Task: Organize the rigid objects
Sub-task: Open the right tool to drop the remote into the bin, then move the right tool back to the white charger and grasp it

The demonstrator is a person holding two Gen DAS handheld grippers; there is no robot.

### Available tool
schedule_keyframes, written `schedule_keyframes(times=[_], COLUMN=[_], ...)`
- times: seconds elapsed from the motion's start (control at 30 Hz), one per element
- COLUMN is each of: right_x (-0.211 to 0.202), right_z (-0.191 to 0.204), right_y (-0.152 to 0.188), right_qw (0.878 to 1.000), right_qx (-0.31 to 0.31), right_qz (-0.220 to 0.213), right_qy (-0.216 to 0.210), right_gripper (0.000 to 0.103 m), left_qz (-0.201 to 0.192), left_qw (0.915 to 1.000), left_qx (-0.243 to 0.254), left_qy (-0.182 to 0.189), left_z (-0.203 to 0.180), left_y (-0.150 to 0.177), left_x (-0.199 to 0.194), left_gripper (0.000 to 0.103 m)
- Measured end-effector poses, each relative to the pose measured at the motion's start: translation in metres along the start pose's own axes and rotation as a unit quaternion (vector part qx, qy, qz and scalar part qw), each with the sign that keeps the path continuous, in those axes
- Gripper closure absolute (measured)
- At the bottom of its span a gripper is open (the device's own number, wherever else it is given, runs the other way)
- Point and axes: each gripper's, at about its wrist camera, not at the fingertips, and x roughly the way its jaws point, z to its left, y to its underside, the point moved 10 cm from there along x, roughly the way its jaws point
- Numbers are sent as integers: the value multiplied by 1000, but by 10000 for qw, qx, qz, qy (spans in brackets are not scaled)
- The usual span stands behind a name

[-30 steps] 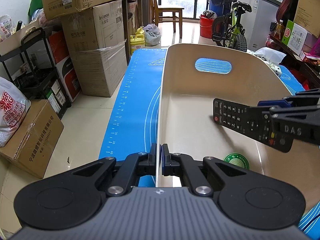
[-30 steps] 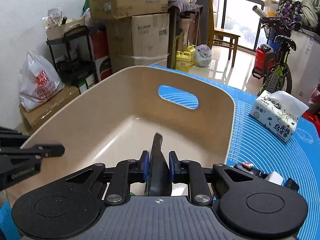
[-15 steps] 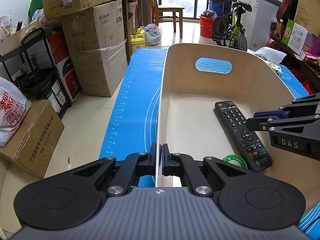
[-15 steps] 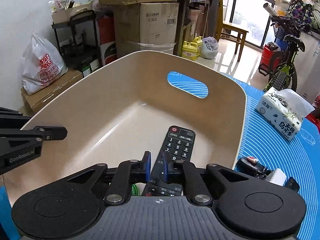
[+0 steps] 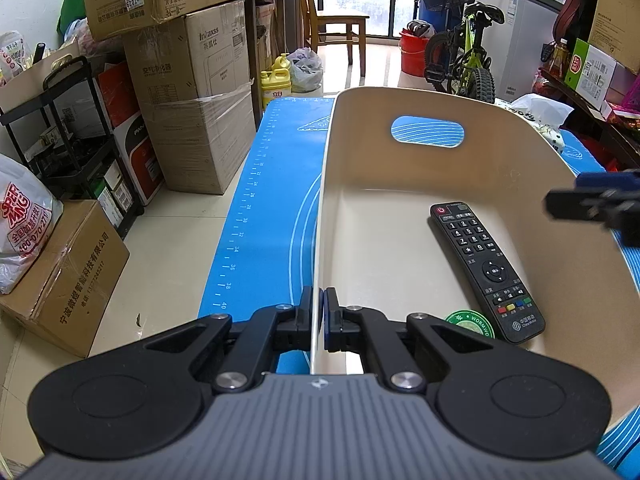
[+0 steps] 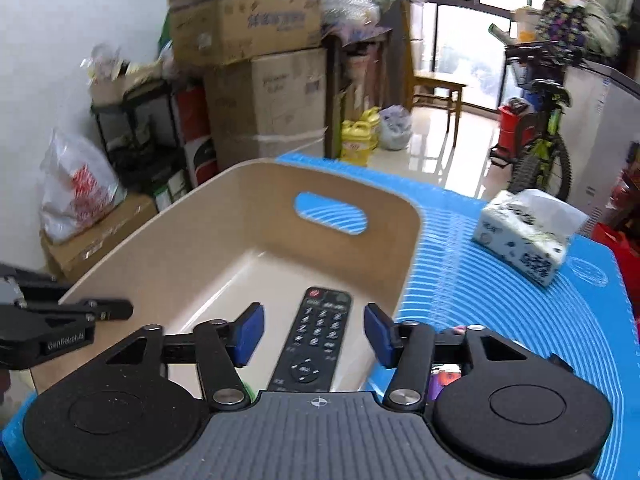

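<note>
Now the remote point(image 6: 316, 340) lies in bin point(image 5: 400, 184), seemingly just below r. claw point(image 6: 314, 334), jaws just opening.

Left claw point(image 5: 319, 320): pads pressed together on a thin wall edge, lower centre of frame, pointing downward. Right claw point(image 6: 314, 334): jaws just been opening, now spread wide, nothing gripped between them, tilted downward.

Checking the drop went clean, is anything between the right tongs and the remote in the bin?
Nothing. In the right wrist view the right tongs have just opened above the remote, lying on the bin floor.
</note>
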Motion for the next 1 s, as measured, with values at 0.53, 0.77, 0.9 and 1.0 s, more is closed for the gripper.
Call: schedule_keyframes(times=[0.53, 0.77, 0.9, 1.0], right_x=[-53, -37, -28, -25], right_z=[-98, -134, -131, -123], right_y=[9, 52, 70, 78], right_qw=[9920, 9871, 9881, 9891], right_qx=[581, 902, 906, 802], right_qz=[-525, -37, 138, 176], right_qy=[991, 1323, 1235, 1226], right_gripper=[3, 3, 3, 3], left_qz=[2, 1, 2, 1], left_qw=[10000, 10000, 10000, 10000], left_qx=[12, 19, 22, 22], left_qy=[-15, -34, -42, -42], left_z=[1, 2, 2, 2], left_y=[0, 0, -1, -1], left_x=[0, -1, -1, -1], left_gripper=[98, 98, 97, 97])
